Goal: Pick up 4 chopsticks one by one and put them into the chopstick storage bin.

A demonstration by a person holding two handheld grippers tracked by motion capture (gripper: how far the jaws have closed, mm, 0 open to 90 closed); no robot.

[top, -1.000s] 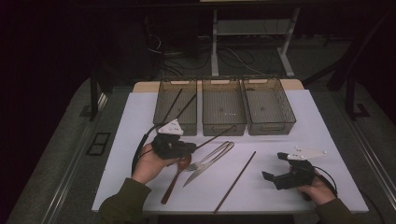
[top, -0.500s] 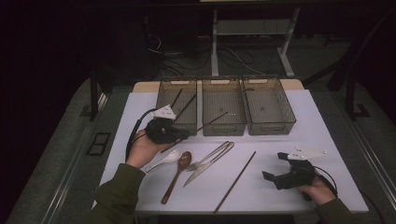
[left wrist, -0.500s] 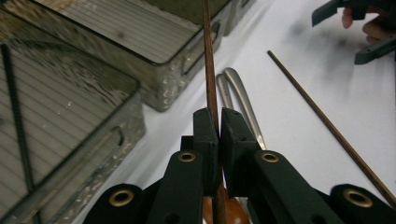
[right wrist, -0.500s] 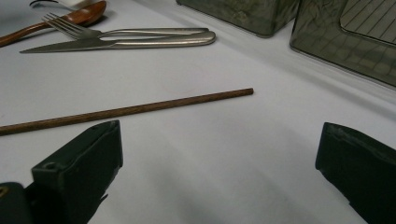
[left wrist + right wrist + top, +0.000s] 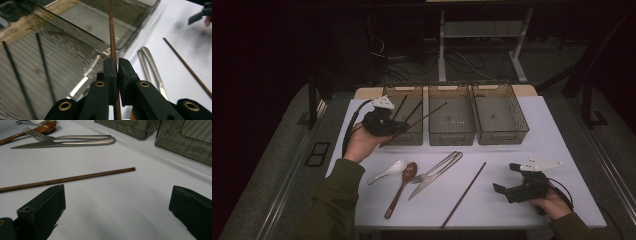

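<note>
Chopstick work shows from above: the left gripper (image 5: 384, 122) is lifted over the near wall of the leftmost bin (image 5: 404, 135) and clamps a brown chopstick (image 5: 424, 116), which slants up and to the right from the jaws, its far tip reaching over the middle bin (image 5: 452, 137). Two dark sticks (image 5: 408, 111) already lie inside the leftmost bin. A third bin (image 5: 501, 135) stands to the right of the other two. On the white table (image 5: 562, 210), nearer the person, lie a white spoon (image 5: 387, 171), a wooden spoon (image 5: 401, 187), a fork (image 5: 439, 165) and a knife (image 5: 434, 175) close together, and to their right a second chopstick (image 5: 464, 194) lies alone. The right gripper (image 5: 507, 186) rests low on the table at the right, its jaws spread and holding nothing.

From the left gripper view, the two black jaws are pressed together on the held chopstick (image 5: 112, 42), which runs straight up between them. Below and to the left is the leftmost bin (image 5: 75, 32) with its dark sticks (image 5: 45, 67); to the right lie the fork and knife handles (image 5: 150, 62) and the loose chopstick (image 5: 187, 67).

From the right gripper view, the jaws stand wide apart at the bottom corners, with bare table between them. Just beyond them lies the loose chopstick (image 5: 67, 180), and farther off the fork (image 5: 70, 137), the knife (image 5: 62, 143) and the wooden spoon (image 5: 32, 130).
</note>
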